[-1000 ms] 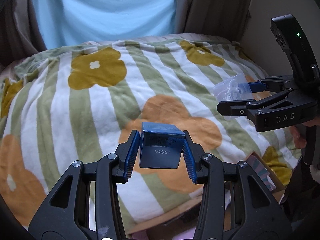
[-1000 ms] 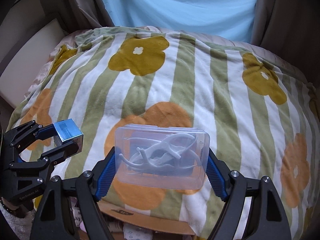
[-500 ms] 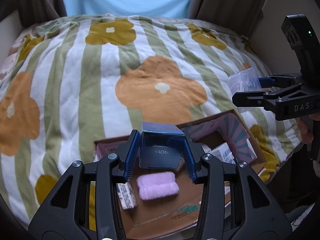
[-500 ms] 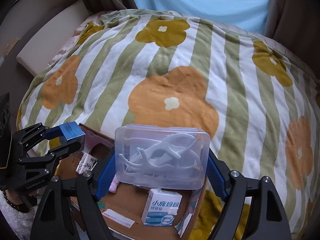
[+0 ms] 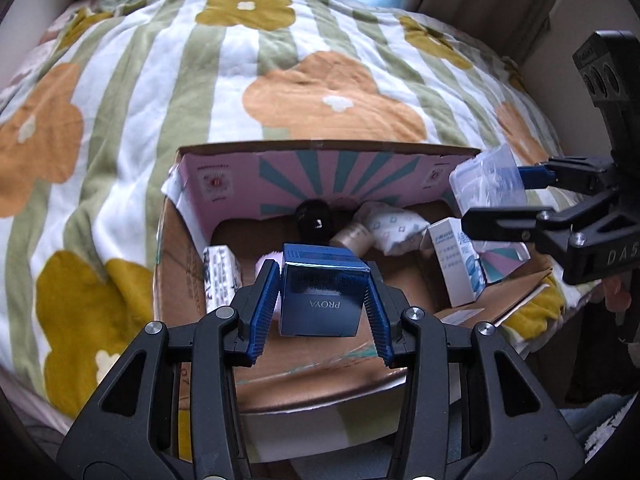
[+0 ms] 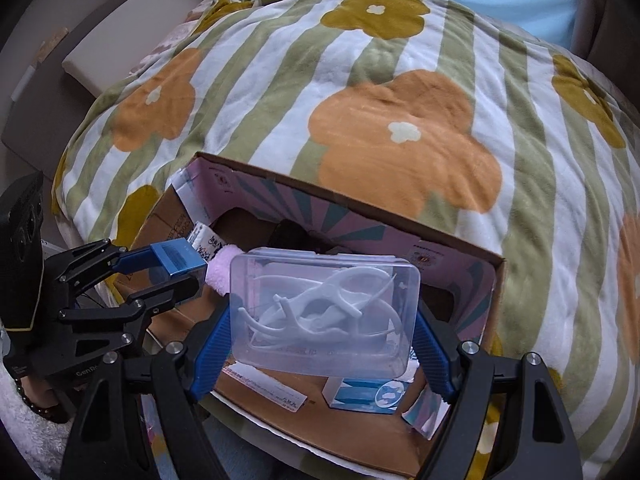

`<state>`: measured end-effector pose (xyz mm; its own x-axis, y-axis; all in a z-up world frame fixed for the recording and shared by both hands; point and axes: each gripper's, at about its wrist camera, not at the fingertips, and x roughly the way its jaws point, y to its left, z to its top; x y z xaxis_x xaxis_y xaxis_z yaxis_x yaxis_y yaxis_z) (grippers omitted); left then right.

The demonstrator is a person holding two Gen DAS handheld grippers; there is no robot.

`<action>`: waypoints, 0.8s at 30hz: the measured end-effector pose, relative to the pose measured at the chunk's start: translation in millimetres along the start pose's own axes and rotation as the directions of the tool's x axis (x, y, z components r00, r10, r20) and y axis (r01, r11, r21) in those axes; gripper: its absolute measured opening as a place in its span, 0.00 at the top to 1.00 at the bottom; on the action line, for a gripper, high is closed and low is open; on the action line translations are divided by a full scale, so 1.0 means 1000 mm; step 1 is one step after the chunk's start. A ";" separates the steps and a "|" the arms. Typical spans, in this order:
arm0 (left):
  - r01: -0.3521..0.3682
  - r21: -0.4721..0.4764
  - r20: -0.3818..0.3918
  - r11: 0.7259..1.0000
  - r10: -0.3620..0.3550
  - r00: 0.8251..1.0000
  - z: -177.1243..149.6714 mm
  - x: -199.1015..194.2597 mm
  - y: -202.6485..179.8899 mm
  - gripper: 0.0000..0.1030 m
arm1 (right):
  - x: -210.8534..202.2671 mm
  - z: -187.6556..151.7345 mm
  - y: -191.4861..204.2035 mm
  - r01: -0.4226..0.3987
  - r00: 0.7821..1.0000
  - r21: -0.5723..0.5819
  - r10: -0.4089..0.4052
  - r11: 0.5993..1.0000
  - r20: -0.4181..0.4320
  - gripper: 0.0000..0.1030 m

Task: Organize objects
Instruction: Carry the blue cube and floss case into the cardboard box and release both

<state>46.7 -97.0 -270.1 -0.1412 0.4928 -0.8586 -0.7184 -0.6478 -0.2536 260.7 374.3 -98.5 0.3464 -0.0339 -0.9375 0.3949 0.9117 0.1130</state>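
My left gripper [image 5: 318, 312] is shut on a dark blue PROYA box [image 5: 320, 300] and holds it over the open cardboard box [image 5: 320, 168]. My right gripper [image 6: 320, 332] is shut on a clear plastic case [image 6: 324, 312] of white floss picks, held over the same box. The right gripper also shows in the left wrist view [image 5: 520, 204] with the case [image 5: 486, 184] above the box's right end. The left gripper shows in the right wrist view [image 6: 176, 276] with the blue box [image 6: 176, 258] at the box's left end.
Inside the cardboard box lie a black bottle [image 5: 314, 220], a beige bottle [image 5: 352, 238], a white-blue carton [image 5: 456, 264], a white packet [image 5: 220, 276] and a pink roll [image 6: 222, 268]. The box sits on a striped flower blanket [image 5: 160, 80]. A wall stands at right.
Both grippers have tilted down and moved toward the cardboard box with their loads. The box, out of sight a second ago, now fills the lower middle of both views.
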 end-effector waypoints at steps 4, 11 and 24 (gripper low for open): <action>-0.023 -0.002 -0.018 1.000 0.023 1.000 -0.005 0.006 0.001 0.62 | 0.015 -0.010 0.004 -0.008 1.000 0.003 0.008 1.000 -0.020 0.25; -0.024 -0.003 -0.025 1.000 0.024 0.999 -0.005 0.008 0.000 0.66 | 0.022 -0.015 0.006 -0.013 0.999 0.004 0.014 1.000 -0.035 0.25; -0.007 0.015 0.016 1.000 0.007 1.000 0.002 -0.008 -0.012 0.00 | 0.021 -0.020 0.004 -0.010 1.000 0.010 0.010 1.000 -0.021 0.00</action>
<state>55.2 -92.1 -259.4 -0.1570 0.4973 -0.8533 -0.7276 -0.6425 -0.2406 252.8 385.4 -124.4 0.3327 -0.0163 -0.9429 0.4003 0.9077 0.1255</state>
